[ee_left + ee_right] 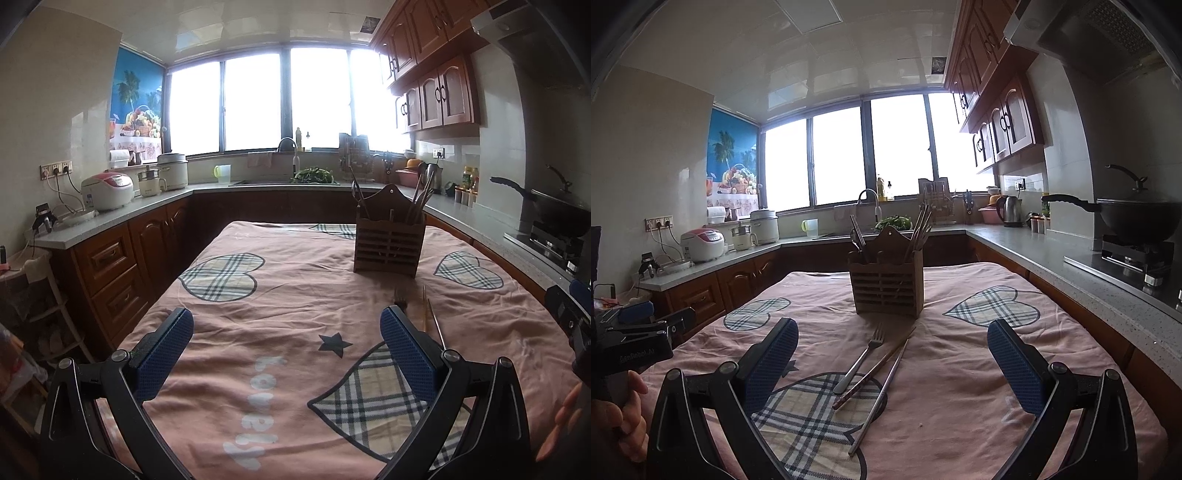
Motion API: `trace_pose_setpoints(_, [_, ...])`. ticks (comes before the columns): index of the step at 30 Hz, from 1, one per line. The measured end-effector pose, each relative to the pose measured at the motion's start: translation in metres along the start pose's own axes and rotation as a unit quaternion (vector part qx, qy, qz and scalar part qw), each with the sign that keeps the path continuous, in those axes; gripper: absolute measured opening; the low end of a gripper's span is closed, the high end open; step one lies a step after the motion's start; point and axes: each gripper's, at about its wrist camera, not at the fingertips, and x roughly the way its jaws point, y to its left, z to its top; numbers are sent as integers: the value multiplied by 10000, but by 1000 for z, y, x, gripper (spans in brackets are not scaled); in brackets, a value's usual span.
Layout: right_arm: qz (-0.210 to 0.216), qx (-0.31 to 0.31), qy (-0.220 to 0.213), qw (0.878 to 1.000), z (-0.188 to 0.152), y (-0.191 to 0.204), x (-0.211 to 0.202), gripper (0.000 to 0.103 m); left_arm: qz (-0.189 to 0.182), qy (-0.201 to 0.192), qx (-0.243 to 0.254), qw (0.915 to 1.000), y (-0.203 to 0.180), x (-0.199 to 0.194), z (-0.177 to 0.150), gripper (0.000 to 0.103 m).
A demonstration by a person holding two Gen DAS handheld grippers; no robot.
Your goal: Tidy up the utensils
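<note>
A brown wooden utensil holder (pixel 886 286) (pixel 388 242) stands upright on the pink tablecloth (pixel 960 369), with chopsticks and other utensils sticking out of it. In front of it lie a metal fork (pixel 860 358), a brown wooden chopstick (pixel 875 371) and a metal chopstick (pixel 881 395). My right gripper (pixel 894 350) hovers open above them with nothing between its fingers. My left gripper (pixel 286 334) is open and empty over the cloth, to the left of the fork (pixel 399 301) and chopsticks (pixel 430 315). The left gripper's body (pixel 642 341) shows at the right wrist view's left edge, held by a hand.
Grey counters (pixel 1071 254) wrap around the table on three sides. A wok on a stove (pixel 1137 221) is at the right, a kettle (pixel 1010 210) and sink tap (pixel 868 197) at the back, rice cookers (pixel 703 243) at the left. A hand (pixel 624 417) grips the left handle.
</note>
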Motion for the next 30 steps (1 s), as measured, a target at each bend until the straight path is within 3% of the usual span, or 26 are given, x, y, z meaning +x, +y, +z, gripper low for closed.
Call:
trace_pose_setpoints(8, [31,16,106,9999,3,0,8,103,-272,0,-127,9995,4,8,9,103])
trace_pose_setpoints(18, [-129,30,360,9993,33,-9,40,103,-132,-668,47,9977,-8,16,36,103])
trace_pose_setpoints(23, [-192,46,235,9995,30,-10,41,103,-204,-74,205,9996,-15,31,32,103])
trace_pose_setpoints(30, [-221,139,289,9992,17,-12,39,103,-177,68,188,9996,-19,32,24,103])
